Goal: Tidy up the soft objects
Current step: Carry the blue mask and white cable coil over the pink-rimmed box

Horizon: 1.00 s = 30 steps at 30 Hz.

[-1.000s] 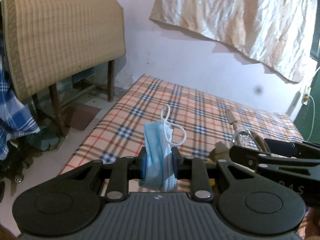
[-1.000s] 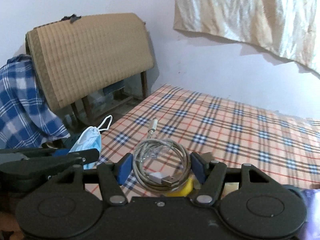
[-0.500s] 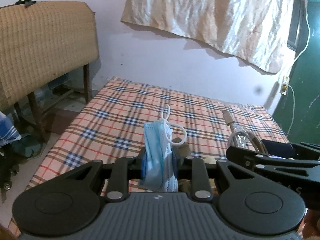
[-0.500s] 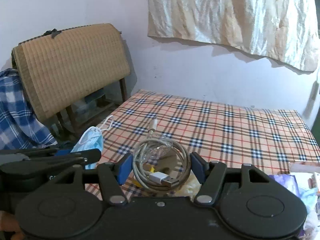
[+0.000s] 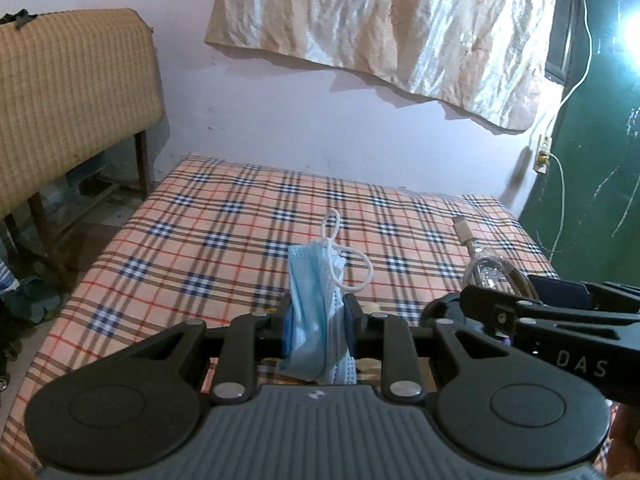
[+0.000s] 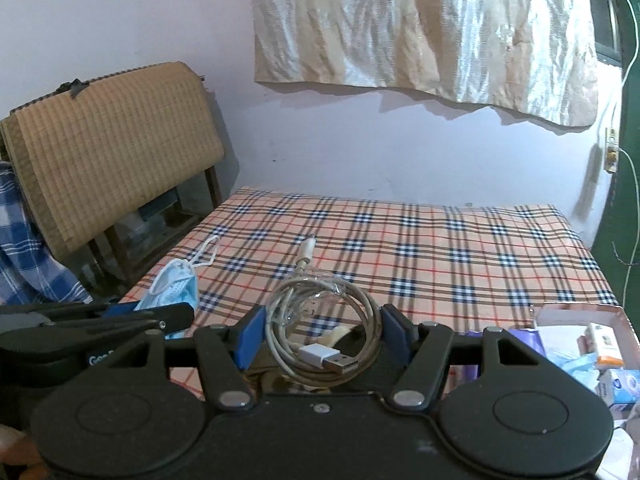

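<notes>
Between the clenched pads of the left gripper (image 5: 318, 326) hangs a folded blue face mask (image 5: 314, 312), ear loops dangling above the plaid bedspread (image 5: 224, 240). The right gripper (image 6: 322, 336) grasps a coiled USB cable (image 6: 320, 332) across its width. Carrying both level and unhurried should keep the limp mask from slipping (its loops could snag). A cardboard box (image 6: 580, 312) at right holds small packets and blue fabric.
</notes>
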Each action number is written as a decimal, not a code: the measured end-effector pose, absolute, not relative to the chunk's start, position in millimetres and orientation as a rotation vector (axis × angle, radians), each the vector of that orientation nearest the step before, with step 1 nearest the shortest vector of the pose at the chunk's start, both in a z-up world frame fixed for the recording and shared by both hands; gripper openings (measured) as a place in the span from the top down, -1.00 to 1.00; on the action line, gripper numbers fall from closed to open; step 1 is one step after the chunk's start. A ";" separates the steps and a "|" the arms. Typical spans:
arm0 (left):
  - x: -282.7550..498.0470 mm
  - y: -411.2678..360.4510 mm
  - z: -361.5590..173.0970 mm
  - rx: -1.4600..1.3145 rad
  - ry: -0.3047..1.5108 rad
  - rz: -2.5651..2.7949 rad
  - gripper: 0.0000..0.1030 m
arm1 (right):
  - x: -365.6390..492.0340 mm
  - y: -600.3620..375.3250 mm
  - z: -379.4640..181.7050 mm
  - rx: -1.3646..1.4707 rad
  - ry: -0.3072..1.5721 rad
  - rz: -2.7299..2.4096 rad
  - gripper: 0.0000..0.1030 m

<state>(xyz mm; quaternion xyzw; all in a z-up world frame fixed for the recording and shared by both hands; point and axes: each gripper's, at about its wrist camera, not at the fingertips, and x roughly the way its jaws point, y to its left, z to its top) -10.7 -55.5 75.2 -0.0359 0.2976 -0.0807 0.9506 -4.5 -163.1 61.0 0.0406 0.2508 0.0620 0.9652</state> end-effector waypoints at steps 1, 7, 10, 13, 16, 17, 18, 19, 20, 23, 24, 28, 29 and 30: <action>-11.0 -58.2 75.1 -0.070 0.605 -0.168 0.48 | -5.3 -164.7 60.7 0.084 0.508 0.124 -0.45; -10.9 -72.0 74.0 -0.063 0.608 -0.196 0.48 | -10.6 -177.5 57.8 0.097 0.511 0.105 -0.45; -10.8 -79.3 73.5 -0.058 0.610 -0.207 0.48 | -12.4 -185.6 56.8 0.106 0.510 0.093 -0.45; -10.5 -85.7 72.6 -0.056 0.614 -0.220 0.48 | -14.5 -193.1 55.5 0.113 0.511 0.084 -0.46; -10.7 -92.8 72.2 -0.050 0.614 -0.233 0.48 | -16.7 -199.7 53.5 0.120 0.513 0.075 -0.46; -10.6 -95.0 71.9 -0.050 0.615 -0.238 0.48 | -16.6 -201.8 53.2 0.121 0.514 0.072 -0.45; -10.3 -97.3 71.6 -0.050 0.616 -0.243 0.48 | -17.2 -204.3 52.7 0.123 0.515 0.069 -0.46; -10.3 -99.3 71.4 -0.049 0.617 -0.247 0.48 | -17.8 -206.6 52.5 0.123 0.516 0.066 -0.46; -10.2 -101.4 71.3 -0.049 0.617 -0.251 0.48 | -18.6 -208.8 52.6 0.125 0.515 0.062 -0.46; -9.7 -107.4 70.8 -0.046 0.619 -0.263 0.48 | -20.4 -214.4 54.0 0.130 0.511 0.053 -0.46; -9.7 -109.3 70.8 -0.047 0.619 -0.266 0.48 | -20.7 -216.0 54.1 0.131 0.510 0.049 -0.46; -9.6 -116.6 71.1 -0.044 0.621 -0.279 0.48 | -21.7 -223.4 53.5 0.137 0.512 0.040 -0.45; -9.5 -118.5 71.1 -0.043 0.622 -0.283 0.48 | -21.7 -225.0 53.2 0.139 0.513 0.039 -0.46; -9.5 -120.7 71.5 -0.042 0.622 -0.286 0.48 | -22.1 -226.5 53.2 0.140 0.512 0.037 -0.45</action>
